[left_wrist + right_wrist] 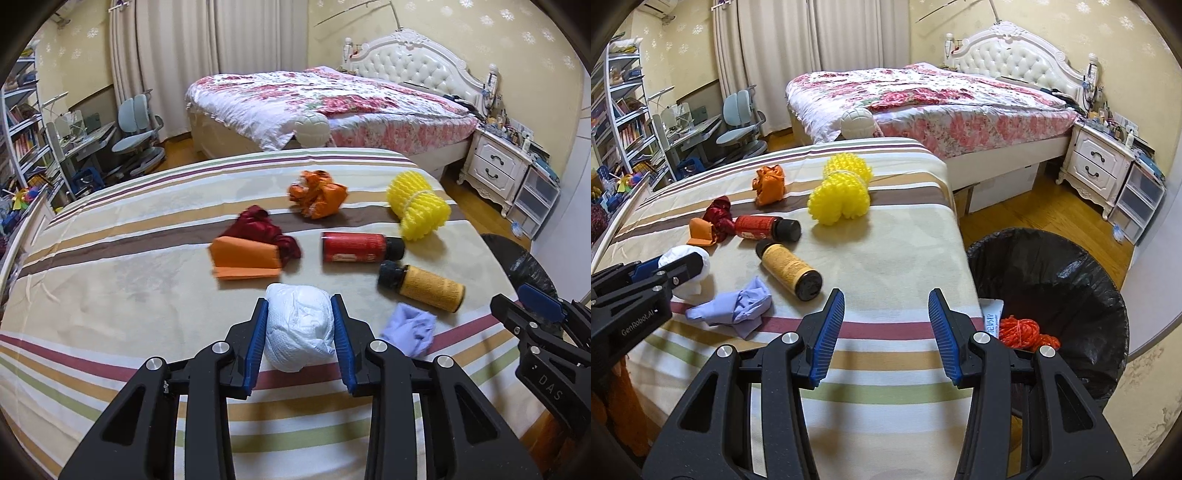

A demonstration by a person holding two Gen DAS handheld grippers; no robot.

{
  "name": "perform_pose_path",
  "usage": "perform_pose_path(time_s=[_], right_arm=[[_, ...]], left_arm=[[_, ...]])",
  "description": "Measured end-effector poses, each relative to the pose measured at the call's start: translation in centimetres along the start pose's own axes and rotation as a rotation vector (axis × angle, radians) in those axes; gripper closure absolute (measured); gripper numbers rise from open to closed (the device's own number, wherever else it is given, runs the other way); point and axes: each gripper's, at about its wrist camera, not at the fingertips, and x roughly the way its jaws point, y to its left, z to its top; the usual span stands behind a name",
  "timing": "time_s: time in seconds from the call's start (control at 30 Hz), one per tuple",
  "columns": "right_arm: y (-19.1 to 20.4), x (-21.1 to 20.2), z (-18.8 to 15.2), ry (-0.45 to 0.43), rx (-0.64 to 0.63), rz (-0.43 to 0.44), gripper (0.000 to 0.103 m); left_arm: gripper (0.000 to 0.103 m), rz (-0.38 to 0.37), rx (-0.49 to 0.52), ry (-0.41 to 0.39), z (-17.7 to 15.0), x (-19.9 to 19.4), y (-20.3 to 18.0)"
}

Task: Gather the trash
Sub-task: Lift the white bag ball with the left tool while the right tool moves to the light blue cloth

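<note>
My left gripper [300, 308] is shut on a crumpled white paper wad [298, 330], blue pads pressed on both its sides, over the striped tablecloth [110, 295]. The same wad [694, 258] peeks out behind the left gripper [670, 267] in the right wrist view. My right gripper [886, 302] stands open and empty above the cloth near the table's right edge. Beside it sits a bin lined with a black bag [1052, 280], holding orange cord [1027, 332]. A lilac cloth [738, 304], a yellow bottle [790, 266] and a red bottle [761, 227] lie on the table.
Further back on the table lie yellow foam netting [840, 195], an orange wrapper [770, 184], and a dark red and orange piece [709, 223]. A bed [942, 103], a nightstand [1097, 162] and a desk with chairs [738, 122] stand behind. Wooden floor lies right of the table.
</note>
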Motion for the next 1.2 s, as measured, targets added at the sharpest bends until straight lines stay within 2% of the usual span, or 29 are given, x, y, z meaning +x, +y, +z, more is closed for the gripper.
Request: perform_pose_path(time_s=[0.37,0.47,0.6,0.87,0.9,1.2], right_arm=[[5.1,-0.4,-0.6,0.015,-0.078,0.069,0.056],[6.6,-0.5,-0.5,0.011,-0.097,0.088,0.051],[8.6,-0.4,-0.2,0.01,-0.128,0.101,0.051],[10.8,0.6,0.2,0.037,-0.136,0.128,0.048],[11.0,0.8,0.3,0.042,-0.137,0.124,0.044],[10.2,0.7,-0.6,0.051,-0.155,0.075,0.041]], left_arm=[[0.068,0.119,-0.078,-0.003,-1.7,-1.2,7.3],[0.068,0.141,-0.104,-0.001,-2.2,-1.5,9.2],[0.068,0.167,-0.126,-0.003,-2.8,-1.7,11.1],[0.068,0.181,-0.159,0.002,-3.4,-1.6,13.3],[0.068,0.179,-0.161,0.002,-3.4,-1.4,13.3],[0.068,0.178,-0.158,-0.003,-3.4,-1.4,13.3]])
